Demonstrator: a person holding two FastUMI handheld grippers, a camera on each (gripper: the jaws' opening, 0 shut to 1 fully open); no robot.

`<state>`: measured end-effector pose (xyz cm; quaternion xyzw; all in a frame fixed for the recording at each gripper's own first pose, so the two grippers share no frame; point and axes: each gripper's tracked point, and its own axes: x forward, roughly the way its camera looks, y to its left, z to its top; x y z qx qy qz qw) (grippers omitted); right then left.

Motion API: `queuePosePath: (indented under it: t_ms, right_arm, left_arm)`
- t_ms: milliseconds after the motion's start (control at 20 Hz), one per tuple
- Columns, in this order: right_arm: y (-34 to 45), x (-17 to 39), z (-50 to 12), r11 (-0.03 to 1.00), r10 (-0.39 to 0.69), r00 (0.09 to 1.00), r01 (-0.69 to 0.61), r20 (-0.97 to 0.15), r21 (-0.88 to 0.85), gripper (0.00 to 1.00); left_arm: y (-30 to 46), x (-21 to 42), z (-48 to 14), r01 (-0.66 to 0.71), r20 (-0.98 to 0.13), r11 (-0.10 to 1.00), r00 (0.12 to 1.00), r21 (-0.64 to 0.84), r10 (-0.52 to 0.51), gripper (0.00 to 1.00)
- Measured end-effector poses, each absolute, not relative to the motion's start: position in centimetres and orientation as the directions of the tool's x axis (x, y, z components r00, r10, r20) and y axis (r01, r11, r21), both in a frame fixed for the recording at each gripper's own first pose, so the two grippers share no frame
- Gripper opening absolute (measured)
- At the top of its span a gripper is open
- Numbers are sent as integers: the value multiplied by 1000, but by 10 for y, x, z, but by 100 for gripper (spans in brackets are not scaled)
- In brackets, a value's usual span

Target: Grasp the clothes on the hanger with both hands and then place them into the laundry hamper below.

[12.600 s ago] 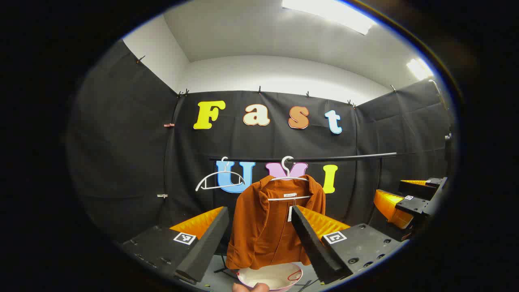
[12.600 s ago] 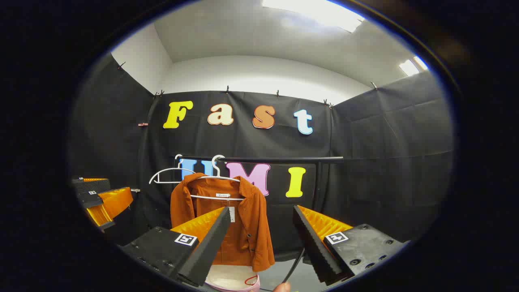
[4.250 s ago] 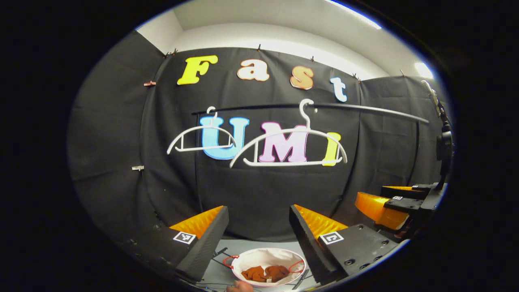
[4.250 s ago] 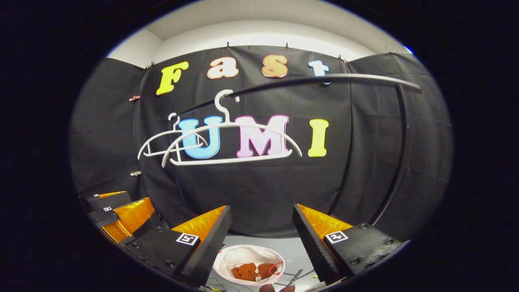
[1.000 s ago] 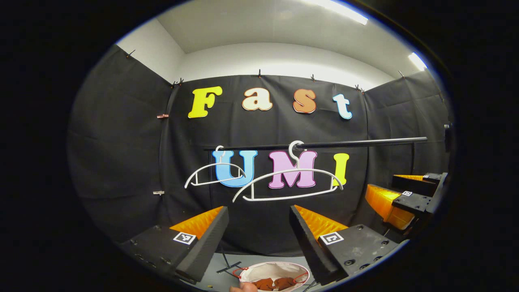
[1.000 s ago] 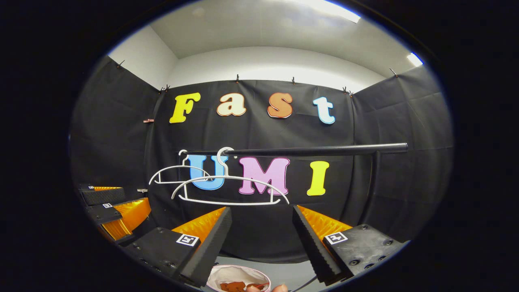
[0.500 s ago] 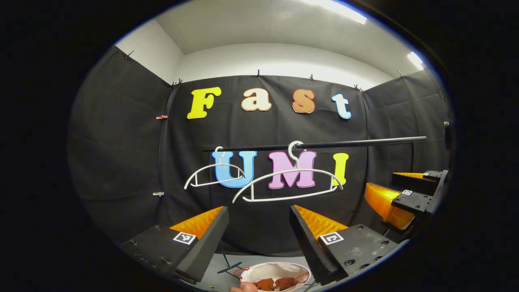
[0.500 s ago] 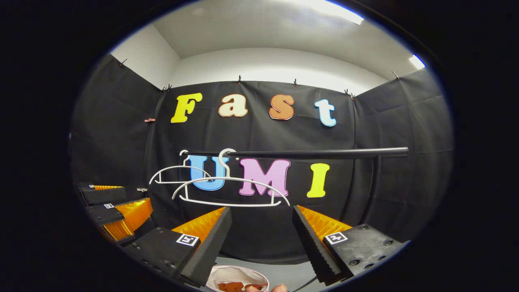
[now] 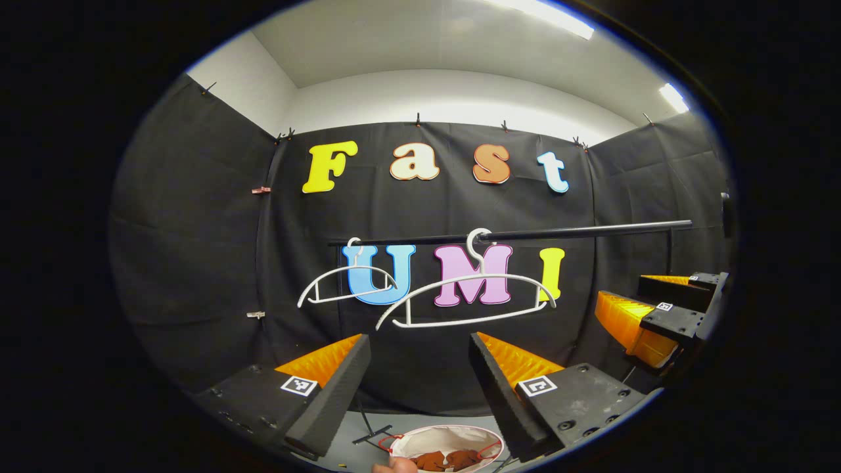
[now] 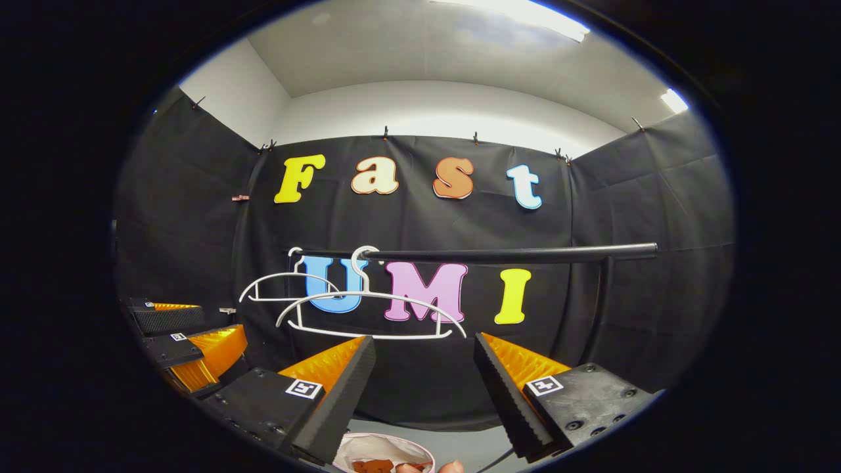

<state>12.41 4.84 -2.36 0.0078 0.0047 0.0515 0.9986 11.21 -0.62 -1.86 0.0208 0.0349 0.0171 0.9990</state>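
The rust-orange garment lies crumpled inside the white laundry hamper with a pink rim, low in the left gripper view. In the right gripper view the hamper and a bit of the garment sit at the bottom edge. The near white hanger hangs bare on the black rail, also seen as the hanger in the right gripper view. My left gripper is open and empty, held back from the rail. My right gripper is open and empty too.
A second bare white hanger hangs further left on the rail. The rail's upright post stands at the right. The other gripper shows at the right edge of the left gripper view, and at the left in the right gripper view.
The garment went from the hanger into the hamper and both grippers let go. Over the last second both views have barely shifted; the right gripper drifted slightly upward.
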Motion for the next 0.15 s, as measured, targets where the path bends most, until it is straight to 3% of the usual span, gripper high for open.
queuePosePath:
  t_ms: [150]
  right_arm:
    - [47, 124, -24, 995, 101, 995, -100, -11, 17, 100]
  left_arm:
    - [-7, 112, -19, -30, -71, 999, 997, 43, 33, 95]
